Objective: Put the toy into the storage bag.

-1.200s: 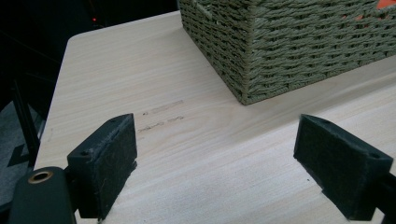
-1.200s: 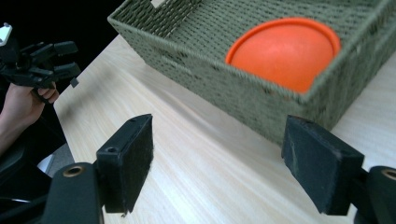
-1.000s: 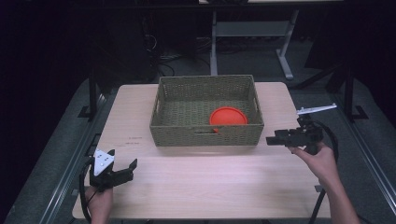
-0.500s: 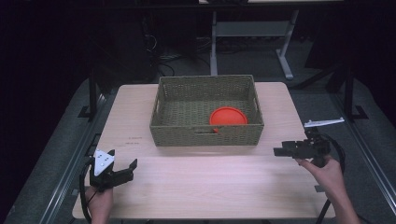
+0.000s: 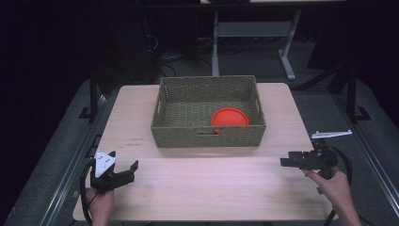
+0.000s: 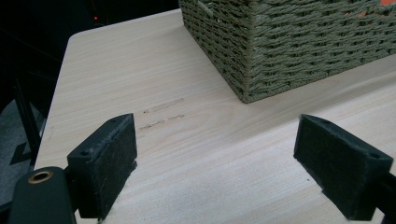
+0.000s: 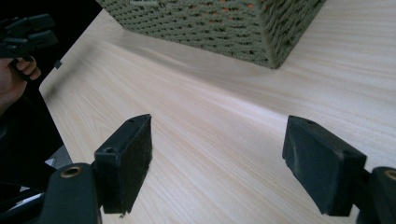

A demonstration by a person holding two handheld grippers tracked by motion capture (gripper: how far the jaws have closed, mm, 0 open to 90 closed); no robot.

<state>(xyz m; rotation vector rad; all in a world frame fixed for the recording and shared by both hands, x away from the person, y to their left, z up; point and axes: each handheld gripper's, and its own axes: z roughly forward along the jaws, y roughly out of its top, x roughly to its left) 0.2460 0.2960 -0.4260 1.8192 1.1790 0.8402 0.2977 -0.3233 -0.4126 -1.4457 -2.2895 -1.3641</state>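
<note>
Basket (image 5: 208,112) and the orange plate (image 5: 229,117) inside it are the things your work concerns, and both sit well beyond your hands. Nearest you, at the front left corner of the bench (image 5: 202,188), your left claw (image 5: 126,170) hovers with its jaws spread wide and nothing between them; its own view looks over bare wood toward the basket's near corner (image 6: 261,51). At the front right edge your right claw (image 5: 288,162) is likewise wide open and empty, aimed inward across the bench toward the left hand (image 7: 18,70), probably a rest pose that keeps it out of the basket's way. Farther back, the basket stands squarely at the middle of the far half, just short of the far edge. The plate lies flat in its front right corner, so I judge it already placed.
</note>
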